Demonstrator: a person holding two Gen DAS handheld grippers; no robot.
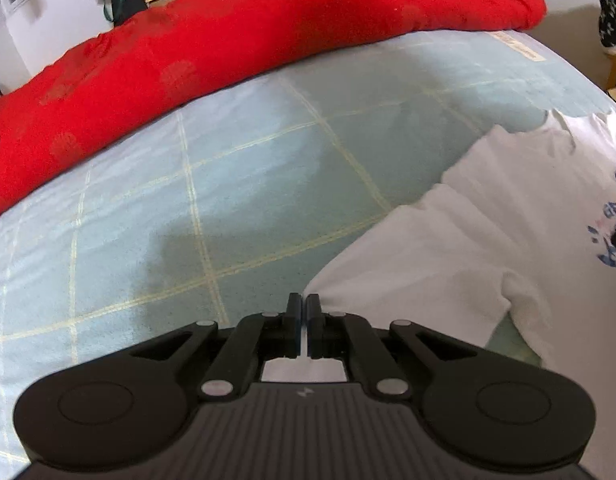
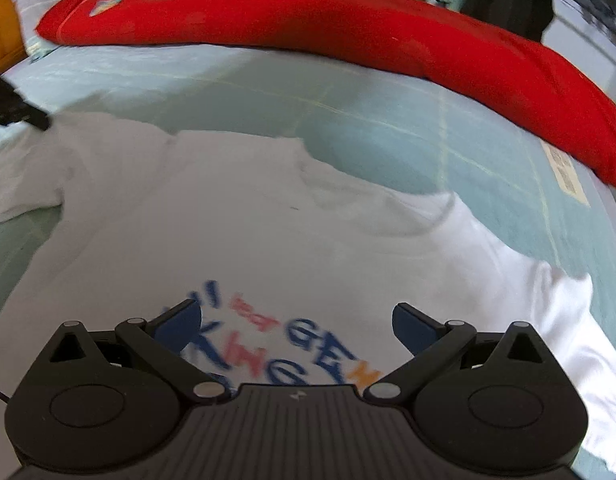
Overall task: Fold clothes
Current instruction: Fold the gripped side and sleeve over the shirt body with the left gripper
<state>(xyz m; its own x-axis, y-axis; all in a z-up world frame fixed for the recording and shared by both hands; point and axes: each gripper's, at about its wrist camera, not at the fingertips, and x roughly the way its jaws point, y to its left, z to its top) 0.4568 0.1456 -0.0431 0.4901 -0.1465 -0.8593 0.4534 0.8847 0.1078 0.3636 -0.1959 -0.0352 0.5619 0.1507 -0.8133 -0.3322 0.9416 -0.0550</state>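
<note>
Both my wrist cameras look steeply down, close above the white shirt (image 2: 268, 220). Each faces the red quilt (image 1: 228, 60) beyond, their shared backdrop.

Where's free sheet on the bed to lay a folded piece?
Free: the pale blue checked bedsheet between the long red quilt and the white printed T-shirt, widest by the shirt's left sleeve. Crowded: the near side, under the shirt.

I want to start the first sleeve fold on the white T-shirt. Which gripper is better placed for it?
Left. The left gripper is shut right at the sleeve edge of the white T-shirt, though a pinch isn't certain. The right gripper hangs open over the chest print, holding nothing.
</note>
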